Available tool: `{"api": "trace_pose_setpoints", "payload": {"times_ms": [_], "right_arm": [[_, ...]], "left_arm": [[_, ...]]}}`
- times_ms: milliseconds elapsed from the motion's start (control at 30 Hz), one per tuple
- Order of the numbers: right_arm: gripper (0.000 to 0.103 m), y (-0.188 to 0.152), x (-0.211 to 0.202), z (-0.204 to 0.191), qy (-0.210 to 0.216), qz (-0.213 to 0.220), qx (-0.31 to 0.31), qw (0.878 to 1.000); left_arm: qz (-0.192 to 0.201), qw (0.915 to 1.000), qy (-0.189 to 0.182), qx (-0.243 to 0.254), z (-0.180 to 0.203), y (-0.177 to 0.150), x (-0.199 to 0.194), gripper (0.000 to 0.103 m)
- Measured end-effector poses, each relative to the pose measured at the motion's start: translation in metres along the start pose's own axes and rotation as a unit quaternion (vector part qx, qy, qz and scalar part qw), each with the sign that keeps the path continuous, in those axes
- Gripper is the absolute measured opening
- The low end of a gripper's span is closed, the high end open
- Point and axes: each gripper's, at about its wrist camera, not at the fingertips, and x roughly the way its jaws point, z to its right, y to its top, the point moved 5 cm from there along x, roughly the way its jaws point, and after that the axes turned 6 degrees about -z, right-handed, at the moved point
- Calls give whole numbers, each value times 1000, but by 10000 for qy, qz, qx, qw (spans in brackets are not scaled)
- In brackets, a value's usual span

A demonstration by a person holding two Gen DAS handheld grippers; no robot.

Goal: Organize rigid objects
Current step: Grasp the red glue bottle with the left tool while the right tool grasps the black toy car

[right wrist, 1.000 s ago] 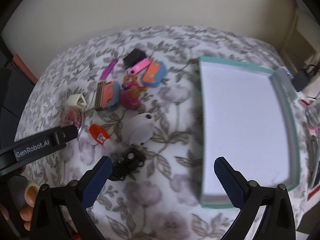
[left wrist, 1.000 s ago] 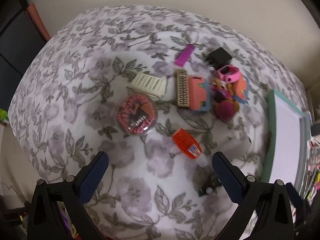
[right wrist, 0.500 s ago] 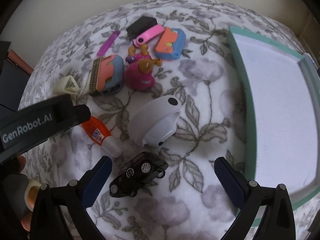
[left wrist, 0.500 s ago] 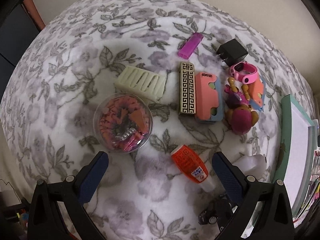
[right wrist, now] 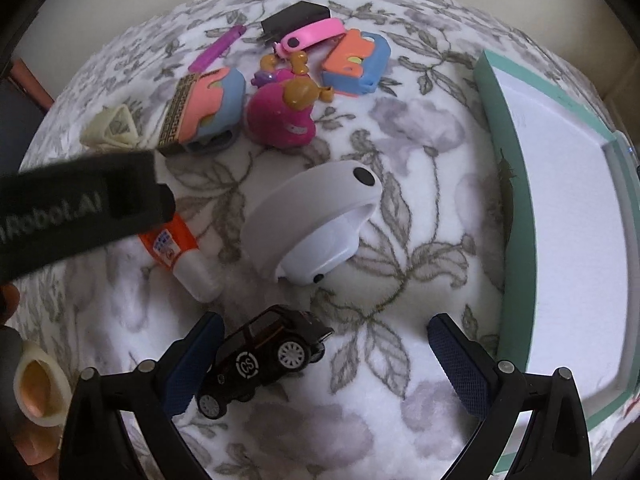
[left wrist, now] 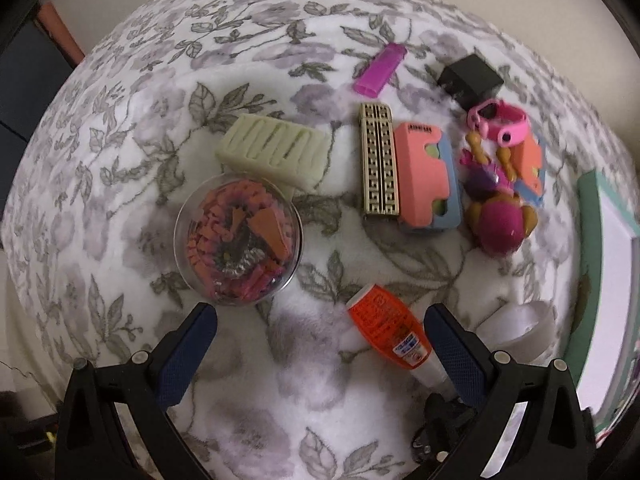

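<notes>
Floral cloth (left wrist: 120, 128) is strewn with toys; the left gripper (left wrist: 320, 332) is held wide above the glue (left wrist: 386, 328), the right gripper (right wrist: 326, 344) spread wide, the car (right wrist: 264, 356) lying by its left finger.

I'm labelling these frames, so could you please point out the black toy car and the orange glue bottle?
black toy car (right wrist: 260, 356), right wrist view, on its side door.
orange glue bottle (left wrist: 386, 326), left wrist view, on its label.

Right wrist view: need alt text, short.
The right tool hangs open over a floral cloth, with a black toy car beside its left finger. Ahead lie a white plastic gadget and a glue bottle. An empty teal tray sits to the right.
</notes>
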Motion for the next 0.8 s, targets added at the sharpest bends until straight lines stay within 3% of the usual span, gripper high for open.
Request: {"api": "trace_pose_setpoints", "payload": {"times_ms": [100,333,433,567,700,800], "right_arm": [[103,-4,2,6,-63,-65,-10,10000],[99,-16,-1,21,-12,-259,-16,9997],[93,-24,0,24,-189,-325,-104,9992],[87,-31,-2,30,-92,-373,-63,9992],[83,-40,-4,35,-106,-456,-54,9989],[81,-47,-3,39,-101,-493,7,9987]], "left_arm": [[-45,9998,136,123,8,-5,6,103],[-159,9993,78,344,29,-18,11,101],[-216,9989,-32,414,41,-22,17,86],[-311,9979,-220,528,59,-26,26,67],[-242,9976,-191,619,69,-33,31,58],[-166,9969,-153,750,76,-37,31,44]]}}
